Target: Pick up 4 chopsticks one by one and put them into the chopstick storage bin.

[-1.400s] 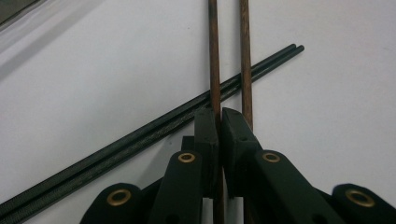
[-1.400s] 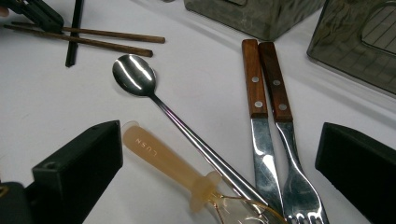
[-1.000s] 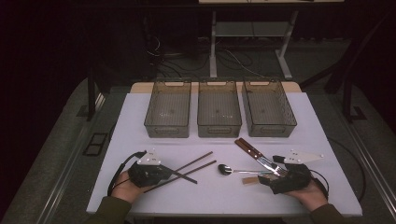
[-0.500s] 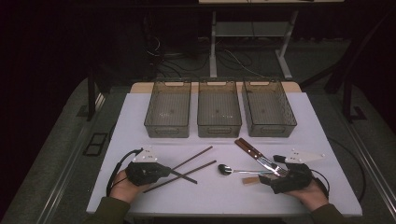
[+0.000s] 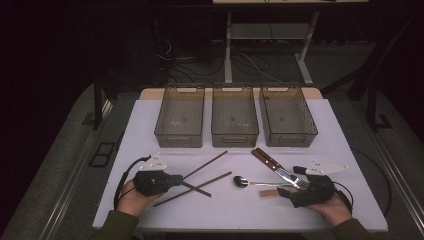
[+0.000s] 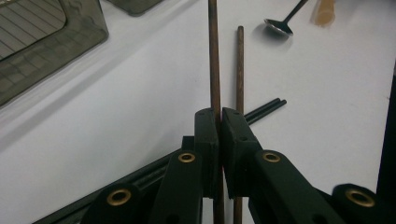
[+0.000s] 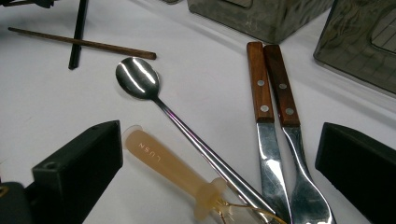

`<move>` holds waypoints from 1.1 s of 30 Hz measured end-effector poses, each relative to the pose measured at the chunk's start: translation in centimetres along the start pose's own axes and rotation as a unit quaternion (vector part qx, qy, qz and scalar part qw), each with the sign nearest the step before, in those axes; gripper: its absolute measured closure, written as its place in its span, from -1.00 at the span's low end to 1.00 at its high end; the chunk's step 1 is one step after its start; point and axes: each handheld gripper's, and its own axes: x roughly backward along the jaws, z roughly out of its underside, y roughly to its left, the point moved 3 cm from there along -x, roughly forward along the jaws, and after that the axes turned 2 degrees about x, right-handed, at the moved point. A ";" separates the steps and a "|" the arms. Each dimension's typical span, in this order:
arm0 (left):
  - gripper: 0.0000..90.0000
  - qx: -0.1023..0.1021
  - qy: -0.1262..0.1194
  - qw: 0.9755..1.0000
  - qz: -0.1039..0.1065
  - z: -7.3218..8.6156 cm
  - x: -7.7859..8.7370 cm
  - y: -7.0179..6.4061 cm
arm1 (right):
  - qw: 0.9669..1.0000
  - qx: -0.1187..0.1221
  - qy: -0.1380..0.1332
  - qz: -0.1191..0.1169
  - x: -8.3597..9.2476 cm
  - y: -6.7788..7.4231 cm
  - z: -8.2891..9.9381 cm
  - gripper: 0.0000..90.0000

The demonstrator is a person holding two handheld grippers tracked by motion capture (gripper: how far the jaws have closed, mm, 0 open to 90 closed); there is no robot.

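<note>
My left gripper is shut on a brown chopstick near its end, low over the white table. A second brown chopstick lies just beside it, crossed by a black pair. My right gripper stands open near the table's front right. Between its jaws lie a spoon, a beige-handled tool, and a wooden-handled knife and fork. The pads touch none of them.
Three grey see-through bins stand side by side at the back of the table. Bare table lies between the bins and the cutlery. A cable loops behind my left hand.
My left gripper has shifted slightly with the brown chopstick in it, and the stick's far end has swung toward the bins, away from its partner. The right hand has kept still.
</note>
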 end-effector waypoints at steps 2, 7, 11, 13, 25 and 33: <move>0.90 0.002 -0.002 1.000 -0.002 -0.2 0.1 0.1 | 1.000 0.000 0.000 0.000 0.0 0.0 0.0 -0.99; 0.90 0.006 -0.013 1.000 -0.007 -0.8 0.3 0.1 | 1.000 0.001 0.000 0.002 0.0 0.0 0.0 -0.99; 0.90 0.006 -0.017 1.000 -0.010 -1.2 0.3 0.2 | 1.000 0.001 0.000 0.002 0.0 0.0 0.0 -0.99; 0.90 0.007 -0.021 1.000 -0.011 -1.4 0.3 0.3 | 1.000 0.000 0.000 0.002 0.0 0.0 0.0 -0.99; 0.90 0.017 -0.036 0.999 -0.022 -2.5 0.3 0.7 | 1.000 0.002 0.000 0.001 0.0 0.1 0.0 -0.99; 0.90 0.022 -0.048 0.998 -0.019 -3.2 0.3 1.0 | 1.000 0.000 0.000 0.002 0.1 0.0 0.0 -0.99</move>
